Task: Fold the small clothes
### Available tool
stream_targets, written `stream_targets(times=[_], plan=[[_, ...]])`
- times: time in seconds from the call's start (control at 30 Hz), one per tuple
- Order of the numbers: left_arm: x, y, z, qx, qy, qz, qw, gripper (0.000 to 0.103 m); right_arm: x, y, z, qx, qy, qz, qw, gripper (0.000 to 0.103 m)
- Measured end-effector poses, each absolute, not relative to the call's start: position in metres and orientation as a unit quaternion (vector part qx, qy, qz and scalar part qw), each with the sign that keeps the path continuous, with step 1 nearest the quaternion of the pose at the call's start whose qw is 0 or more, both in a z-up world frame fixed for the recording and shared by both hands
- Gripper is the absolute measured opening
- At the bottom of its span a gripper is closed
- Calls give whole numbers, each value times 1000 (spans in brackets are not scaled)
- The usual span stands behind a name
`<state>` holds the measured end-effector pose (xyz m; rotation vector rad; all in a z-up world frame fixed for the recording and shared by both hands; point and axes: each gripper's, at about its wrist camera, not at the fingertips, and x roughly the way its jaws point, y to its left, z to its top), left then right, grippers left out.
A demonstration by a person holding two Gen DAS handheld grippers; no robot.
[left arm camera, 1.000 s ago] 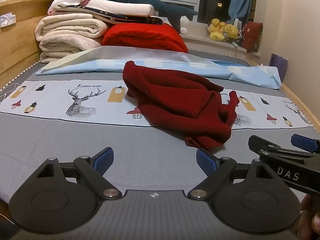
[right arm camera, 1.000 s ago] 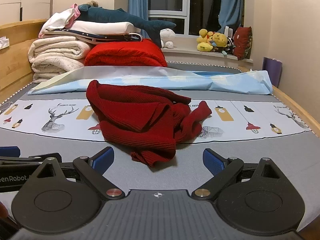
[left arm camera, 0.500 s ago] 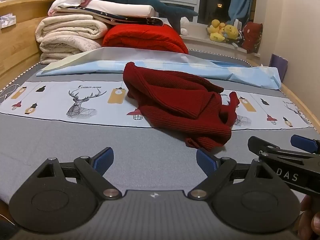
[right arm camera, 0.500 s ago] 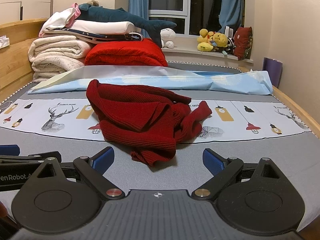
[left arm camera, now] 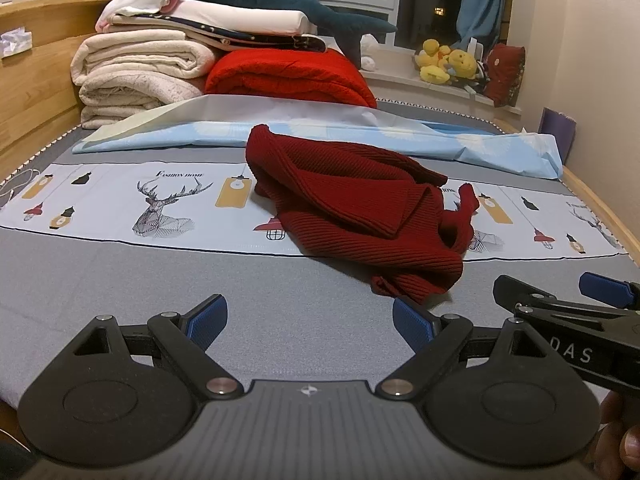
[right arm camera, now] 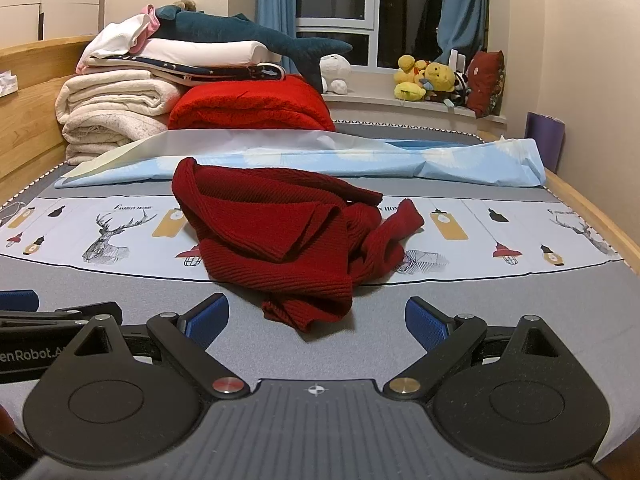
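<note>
A crumpled dark red knit sweater (left arm camera: 360, 212) lies on the bed, partly on the white printed strip and partly on the grey sheet; it also shows in the right wrist view (right arm camera: 288, 236). My left gripper (left arm camera: 310, 320) is open and empty, low over the grey sheet, short of the sweater's near hem. My right gripper (right arm camera: 316, 320) is open and empty, just short of the same hem. The right gripper shows at the right edge of the left wrist view (left arm camera: 560, 300). The left gripper's tip shows at the left edge of the right wrist view (right arm camera: 60, 312).
A folded light blue sheet (left arm camera: 320, 136) lies across the bed behind the sweater. Stacked blankets (left arm camera: 136, 68), a red quilt (left arm camera: 288, 76) and a plush shark (left arm camera: 288, 4) sit at the head. A wooden bed rail (left arm camera: 600, 208) runs along the right.
Both grippers have crept slightly forward toward the sweater. The sweater has not moved.
</note>
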<state>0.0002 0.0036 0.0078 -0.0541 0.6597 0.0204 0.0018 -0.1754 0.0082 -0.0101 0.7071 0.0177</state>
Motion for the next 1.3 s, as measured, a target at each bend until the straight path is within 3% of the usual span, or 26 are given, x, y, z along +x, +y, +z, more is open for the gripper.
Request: stream_targets(times=[0.13, 0.33, 0.47, 0.5, 0.57, 0.7, 0.77, 0.9, 1.03, 1.17, 1.3], plan=[[2, 3, 7, -23, 316, 13, 948, 89, 3, -178, 8, 2, 348, 8, 937, 95], [12, 9, 10, -20, 313, 8, 949, 61, 21, -202, 26, 51, 342, 2, 939, 91], [34, 12, 11, -29, 333, -14, 942, 35, 58, -223, 50, 55, 314, 8, 948, 74], [41, 12, 12, -31, 335, -23, 942, 28, 69, -228, 54, 51, 302, 7, 952, 66], [59, 11, 16, -32, 339, -42, 939, 25, 88, -237, 57, 48, 282, 12, 958, 52], [110, 9, 12, -26, 361, -71, 930, 25, 111, -259, 32, 61, 275, 24, 959, 35], [139, 7, 1, -15, 369, -76, 926, 25, 124, -265, 15, 69, 321, 6, 945, 33], [200, 10, -39, -21, 398, -68, 915, 25, 135, -270, 14, 91, 318, 20, 944, 33], [247, 16, -76, -97, 425, -61, 898, 29, 143, -267, 10, 83, 329, 29, 940, 33], [279, 14, -97, -170, 428, -47, 886, 61, 148, -268, 7, 84, 341, 29, 936, 33], [304, 11, -118, -226, 445, -33, 866, 63, 152, -269, 1, 79, 354, 24, 932, 34]])
